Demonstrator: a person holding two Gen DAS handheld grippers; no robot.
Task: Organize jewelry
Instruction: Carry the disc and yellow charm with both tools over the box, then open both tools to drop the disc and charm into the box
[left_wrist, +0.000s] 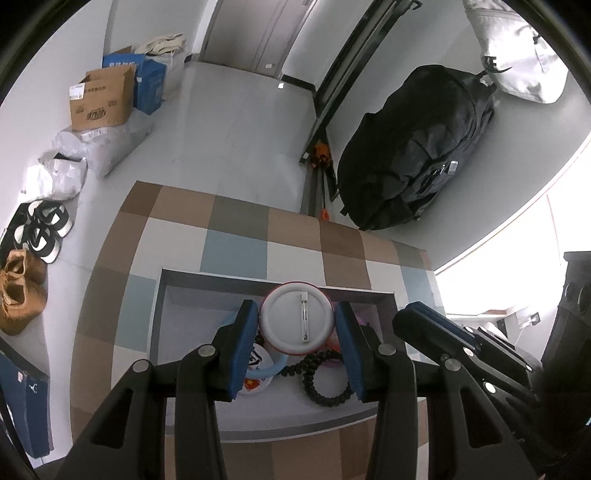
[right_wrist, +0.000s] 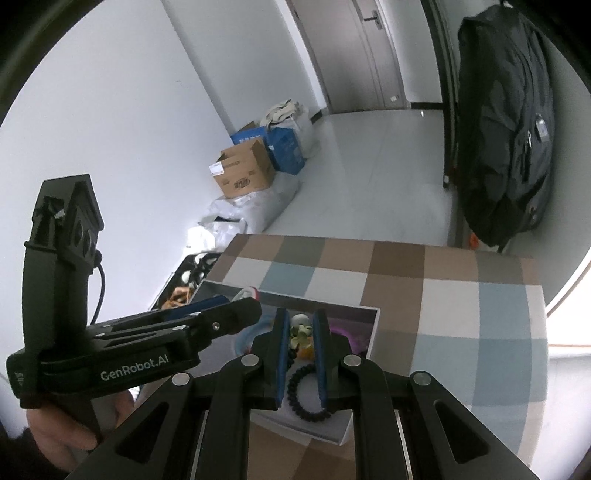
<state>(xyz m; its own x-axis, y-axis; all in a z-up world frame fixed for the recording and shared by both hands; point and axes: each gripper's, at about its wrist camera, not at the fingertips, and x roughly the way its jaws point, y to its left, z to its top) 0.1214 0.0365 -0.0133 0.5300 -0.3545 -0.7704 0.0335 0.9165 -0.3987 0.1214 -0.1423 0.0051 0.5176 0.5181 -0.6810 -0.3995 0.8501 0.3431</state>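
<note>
**Handheld Gripper Units: External Appearance**

Left handheld two-finger gripper of matte black plastic (right_wrist: 221, 314): white "GenRobot.AI" lettering on the body side. An upright black grip post carries a peaked camera housing with two oval lenses. A thin black cable (right_wrist: 100, 291) loops at the post's 3 o'clock side. Blue rubber pads line the fingers (left_wrist: 242, 350).

Right handheld two-finger gripper of matte black plastic (right_wrist: 301, 354): identical blue-edged pads, triangular cut-outs in the linkage arms, and round silver pivot screws (right_wrist: 249, 360) at each joint.
</note>
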